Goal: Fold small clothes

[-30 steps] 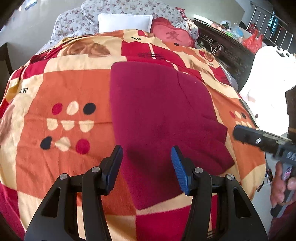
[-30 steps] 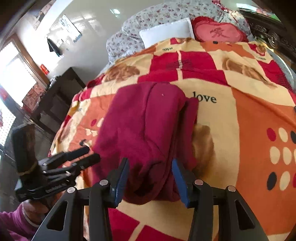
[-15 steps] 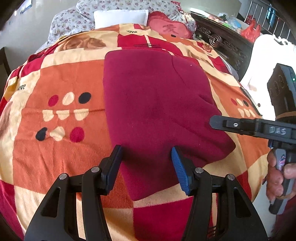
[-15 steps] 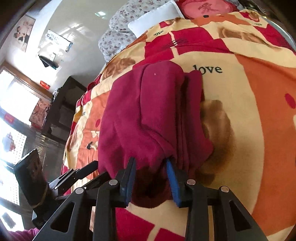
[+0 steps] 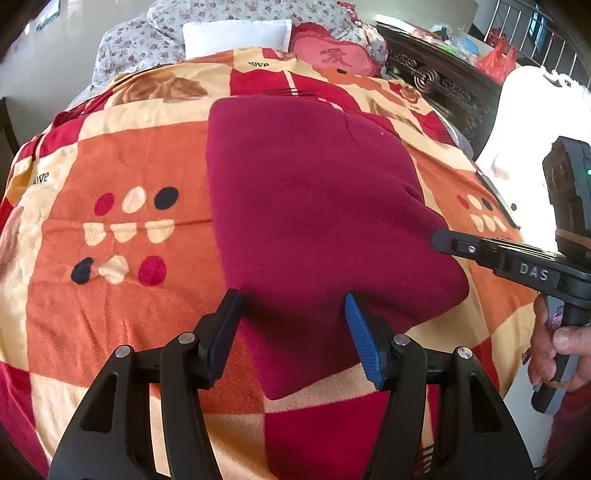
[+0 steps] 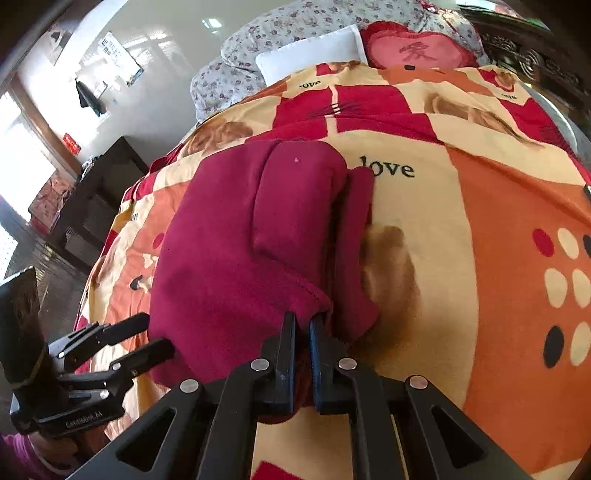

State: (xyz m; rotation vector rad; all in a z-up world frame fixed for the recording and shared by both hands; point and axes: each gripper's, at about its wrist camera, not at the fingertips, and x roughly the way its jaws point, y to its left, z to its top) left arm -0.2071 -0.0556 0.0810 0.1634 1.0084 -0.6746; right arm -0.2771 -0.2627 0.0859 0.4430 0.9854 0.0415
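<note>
A dark red fleece garment (image 5: 314,206) lies partly folded on the patterned bed blanket (image 5: 110,280). It also shows in the right wrist view (image 6: 258,236), with a folded layer on top. My left gripper (image 5: 291,321) is open, its fingers straddling the garment's near corner just above the cloth. My right gripper (image 6: 303,325) is shut on the garment's near edge. The right gripper also shows from the side in the left wrist view (image 5: 443,238), at the garment's right edge. The left gripper appears in the right wrist view (image 6: 155,332), open at the garment's left side.
A white pillow (image 5: 236,33) and a red heart cushion (image 5: 332,55) lie at the bed's head. A dark carved headboard (image 5: 443,85) and a white chair (image 5: 524,122) stand to the right. A dark cabinet (image 6: 96,206) stands beside the bed.
My right gripper moved onto the garment's near edge and closed on it. My left gripper stayed open and shifted slightly over the garment's near corner.
</note>
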